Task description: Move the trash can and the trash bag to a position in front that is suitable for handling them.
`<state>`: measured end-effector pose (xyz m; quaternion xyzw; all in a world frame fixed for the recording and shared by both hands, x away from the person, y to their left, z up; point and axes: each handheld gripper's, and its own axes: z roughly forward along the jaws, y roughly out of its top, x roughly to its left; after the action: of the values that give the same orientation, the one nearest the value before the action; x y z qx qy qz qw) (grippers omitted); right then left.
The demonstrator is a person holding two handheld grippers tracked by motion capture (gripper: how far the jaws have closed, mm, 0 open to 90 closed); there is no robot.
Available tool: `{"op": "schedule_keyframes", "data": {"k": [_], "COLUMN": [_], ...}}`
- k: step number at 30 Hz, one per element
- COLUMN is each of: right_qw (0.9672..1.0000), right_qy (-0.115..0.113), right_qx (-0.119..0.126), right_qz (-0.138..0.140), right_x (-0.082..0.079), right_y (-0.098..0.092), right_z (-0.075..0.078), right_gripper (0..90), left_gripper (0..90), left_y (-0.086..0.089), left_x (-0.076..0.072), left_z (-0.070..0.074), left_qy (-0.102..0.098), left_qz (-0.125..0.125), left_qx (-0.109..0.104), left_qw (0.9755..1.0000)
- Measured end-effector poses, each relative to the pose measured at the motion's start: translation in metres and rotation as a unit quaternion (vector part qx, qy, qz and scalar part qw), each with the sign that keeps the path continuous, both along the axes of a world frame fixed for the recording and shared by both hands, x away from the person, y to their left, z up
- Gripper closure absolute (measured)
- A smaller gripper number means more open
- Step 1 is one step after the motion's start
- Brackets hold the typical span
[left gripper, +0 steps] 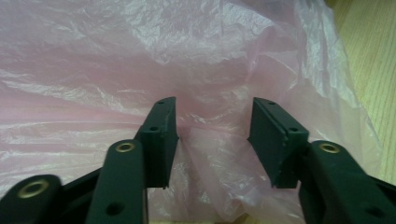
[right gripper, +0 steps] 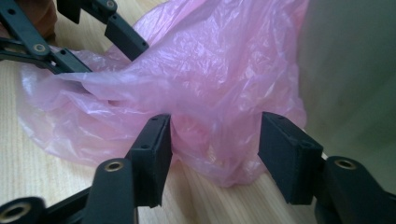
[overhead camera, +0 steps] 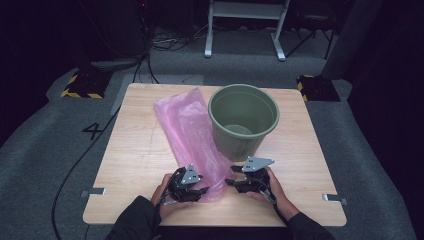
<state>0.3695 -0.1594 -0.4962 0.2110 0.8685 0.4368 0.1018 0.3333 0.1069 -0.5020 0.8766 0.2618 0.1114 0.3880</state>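
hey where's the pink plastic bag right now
In the high view the pink plastic bag lies flat on the table, left of the green bucket, its near end between the two grippers.

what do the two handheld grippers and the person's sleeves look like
Both grippers are black, built of flat linked bars with brass-coloured rivets at the joints, ending in two blocky, flat-faced matte jaws. The left gripper and right gripper each carry a grey three-cornered plate on top with small holes. A thin dark cable trails from the right one. The person wears dark long sleeves.
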Motion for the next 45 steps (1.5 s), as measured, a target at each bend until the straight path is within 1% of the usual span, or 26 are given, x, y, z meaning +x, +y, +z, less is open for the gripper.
{"op": "schedule_keyframes", "data": {"k": [1, 2, 3, 5, 8, 10, 13, 15, 17, 21, 22, 24, 26, 28, 30, 31, 32, 33, 34, 35, 36, 38, 39, 40, 42, 45], "right_qw": [1.0000, 0.9999, 0.9999, 0.9997, 0.9996, 0.9995, 0.9994, 0.9993, 0.9995, 0.9993, 0.9992, 0.9988, 0.9984, 0.9977, 0.9965, 0.9965, 0.9952, 0.9952, 0.9942, 0.9942, 0.9937, 0.9916, 0.9916, 0.9901, 0.9894, 0.9861], "right_qy": [0.001, -0.002, -0.002, -0.003, -0.008, -0.005, -0.005, -0.007, -0.003, 0.000, 0.001, 0.002, 0.005, 0.006, 0.009, 0.009, 0.009, 0.009, 0.006, 0.006, 0.005, 0.008, 0.008, 0.008, 0.008, 0.004], "right_qx": [-0.004, -0.015, -0.015, -0.022, -0.026, -0.029, -0.031, -0.036, -0.030, -0.036, -0.038, -0.040, -0.040, -0.039, -0.037, -0.037, -0.040, -0.040, -0.040, -0.040, -0.041, -0.035, -0.035, -0.033, -0.033, -0.036], "right_qz": [0.003, 0.008, 0.008, 0.011, 0.007, 0.009, 0.012, 0.008, 0.003, -0.011, -0.015, -0.027, -0.041, -0.055, -0.074, -0.074, -0.089, -0.089, -0.099, -0.099, -0.104, -0.125, -0.125, -0.136, -0.141, -0.162], "right_x": [0.001, 0.002, 0.002, 0.002, 0.003, 0.004, 0.005, 0.005, 0.007, 0.009, 0.010, 0.012, 0.014, 0.016, 0.019, 0.019, 0.020, 0.020, 0.022, 0.022, 0.023, 0.026, 0.026, 0.027, 0.028, 0.031], "right_y": [0.001, 0.003, 0.003, 0.004, 0.001, -0.002, -0.006, -0.013, -0.022, -0.043, -0.048, -0.058, -0.072, -0.084, -0.099, -0.099, -0.109, -0.109, -0.118, -0.118, -0.121, -0.134, -0.134, -0.141, -0.145, -0.157], "right_z": [-0.001, -0.003, -0.003, -0.004, -0.004, -0.005, -0.004, -0.003, -0.001, 0.000, 0.000, 0.000, 0.000, 0.001, 0.001, 0.001, 0.001, 0.001, 0.001, 0.001, 0.001, 0.002, 0.002, 0.002, 0.002, 0.002], "right_gripper": [58.3, 67.0, 67.0, 74.8, 85.9, 86.8, 86.9, 87.2, 87.5, 87.5, 87.5, 87.5, 87.5, 87.5, 87.5, 87.5, 87.5, 87.5, 87.5, 87.5, 87.5, 87.5, 87.5, 87.5, 87.5, 87.5], "left_gripper": [42.8, 35.2, 35.2, 25.7, 16.5, 16.1, 16.2, 16.4, 16.4, 16.7, 16.7, 16.7, 16.8, 16.9, 16.8, 16.8, 16.8, 16.8, 16.9, 16.9, 16.9, 16.8, 16.8, 16.8, 16.8, 16.5], "left_y": [0.001, 0.002, 0.003, 0.006, 0.013, 0.023, 0.030, 0.037, 0.043, 0.059, 0.062, 0.073, 0.083, 0.094, 0.101, 0.105, 0.109, 0.112, 0.114, 0.115, 0.118, 0.122, 0.123, 0.124, 0.124, 0.123], "left_x": [0.001, 0.001, 0.001, 0.002, 0.004, 0.006, 0.008, 0.011, 0.013, 0.017, 0.017, 0.021, 0.023, 0.026, 0.026, 0.027, 0.027, 0.027, 0.027, 0.027, 0.028, 0.028, 0.028, 0.029, 0.030, 0.031], "left_z": [0.000, 0.000, 0.001, 0.002, 0.006, 0.011, 0.013, 0.014, 0.016, 0.020, 0.020, 0.020, 0.019, 0.019, 0.019, 0.018, 0.018, 0.017, 0.015, 0.014, 0.013, 0.012, 0.011, 0.011, 0.009, 0.008], "left_qy": [0.002, 0.004, 0.003, -0.002, -0.005, -0.012, -0.012, -0.013, -0.012, -0.026, -0.029, -0.029, -0.031, -0.023, -0.024, -0.023, -0.017, -0.017, -0.014, -0.013, -0.006, -0.002, 0.002, 0.007, 0.010, 0.015], "left_qz": [0.001, 0.001, 0.003, 0.019, 0.032, 0.042, 0.051, 0.066, 0.076, 0.101, 0.106, 0.120, 0.138, 0.150, 0.157, 0.161, 0.164, 0.168, 0.170, 0.170, 0.173, 0.174, 0.171, 0.171, 0.171, 0.167], "left_qx": [-0.003, -0.006, -0.006, -0.011, -0.022, -0.030, -0.036, -0.030, -0.029, -0.017, -0.011, -0.010, -0.003, -0.008, -0.003, -0.005, -0.007, -0.002, 0.002, 0.010, 0.012, 0.009, 0.003, 0.001, 0.001, -0.001], "left_qw": [1.0000, 1.0000, 1.0000, 0.9998, 0.9992, 0.9986, 0.9980, 0.9973, 0.9966, 0.9944, 0.9939, 0.9922, 0.9899, 0.9884, 0.9872, 0.9867, 0.9863, 0.9857, 0.9853, 0.9853, 0.9848, 0.9848, 0.9852, 0.9852, 0.9853, 0.9858]}}
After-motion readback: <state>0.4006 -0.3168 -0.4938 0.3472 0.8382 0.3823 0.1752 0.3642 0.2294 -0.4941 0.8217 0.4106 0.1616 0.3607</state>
